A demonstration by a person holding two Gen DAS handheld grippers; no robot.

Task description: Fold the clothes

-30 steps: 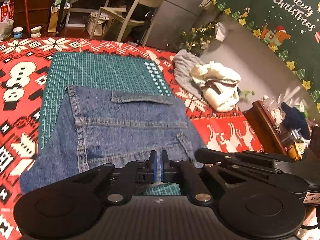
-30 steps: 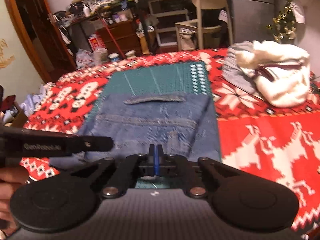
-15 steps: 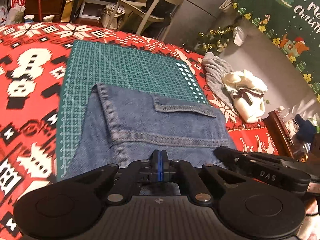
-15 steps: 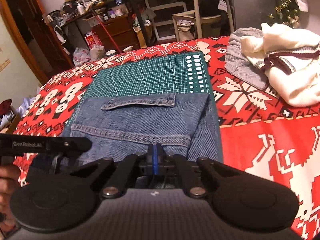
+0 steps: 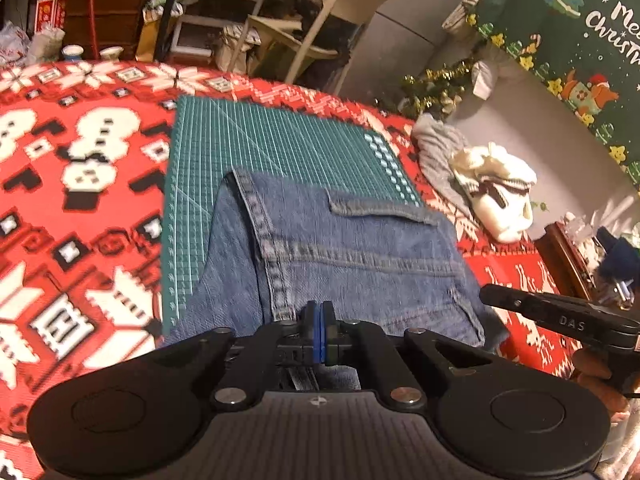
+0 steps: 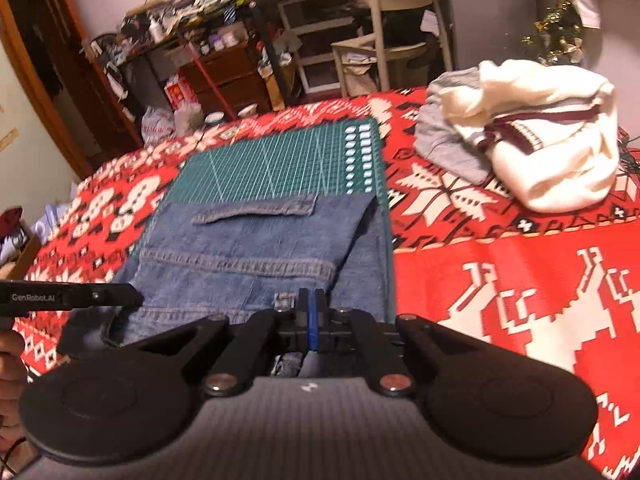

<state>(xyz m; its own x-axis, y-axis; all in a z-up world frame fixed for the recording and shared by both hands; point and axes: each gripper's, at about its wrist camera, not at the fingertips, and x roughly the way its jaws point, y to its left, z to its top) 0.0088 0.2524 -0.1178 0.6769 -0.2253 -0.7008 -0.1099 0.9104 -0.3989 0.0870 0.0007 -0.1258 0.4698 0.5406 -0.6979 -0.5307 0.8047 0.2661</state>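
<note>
Blue jeans [image 5: 352, 256] lie folded on the green mat [image 5: 280, 148], mid surface, near its front edge. Left tongs [image 5: 319, 320] & right tongs [image 6: 308, 312] are both clenched on the jeans' near edge. White sweater [image 6: 548, 152] sits by the far right corner.
</note>
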